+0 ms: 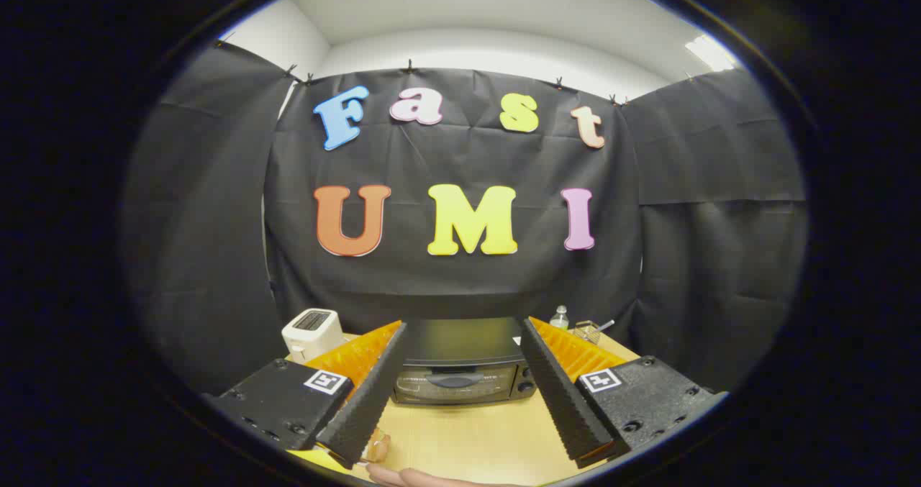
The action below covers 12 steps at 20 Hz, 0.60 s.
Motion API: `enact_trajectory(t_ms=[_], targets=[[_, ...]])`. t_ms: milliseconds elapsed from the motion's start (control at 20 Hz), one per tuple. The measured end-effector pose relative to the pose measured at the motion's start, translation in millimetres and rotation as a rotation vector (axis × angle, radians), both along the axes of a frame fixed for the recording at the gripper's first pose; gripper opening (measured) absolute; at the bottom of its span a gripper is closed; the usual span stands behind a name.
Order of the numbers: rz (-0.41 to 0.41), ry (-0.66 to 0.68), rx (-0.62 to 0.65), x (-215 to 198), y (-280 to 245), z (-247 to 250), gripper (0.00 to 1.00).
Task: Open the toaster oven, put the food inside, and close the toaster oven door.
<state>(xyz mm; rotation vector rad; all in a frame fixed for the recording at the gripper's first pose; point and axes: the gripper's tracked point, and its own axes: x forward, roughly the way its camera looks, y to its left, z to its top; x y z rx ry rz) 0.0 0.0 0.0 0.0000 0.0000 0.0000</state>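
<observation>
Gripper (460, 401) hovers above the near edge of the wooden table (475, 437), fingers spread wide and holding nothing, framing the one toaster oven (460, 372), which sits mid-table toward the back edge with its door closed; probably lined up for a reach to the door handle (453, 380). One white pop-up toaster (311, 331) stands at the back left corner, one small bottle (559, 318) at the back right. One food item, likely bread (378, 447), lies at the near edge beside a hand (417, 478).
</observation>
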Motion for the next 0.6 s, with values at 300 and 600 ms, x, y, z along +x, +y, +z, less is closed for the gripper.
enact_trajectory(t_ms=[300, 600], targets=[[-0.020, 0.023, 0.017, 5.5, -13.7, -13.2, 1.00], [-0.036, 0.025, 0.016, 21.2, -27.0, -20.6, 1.00]])
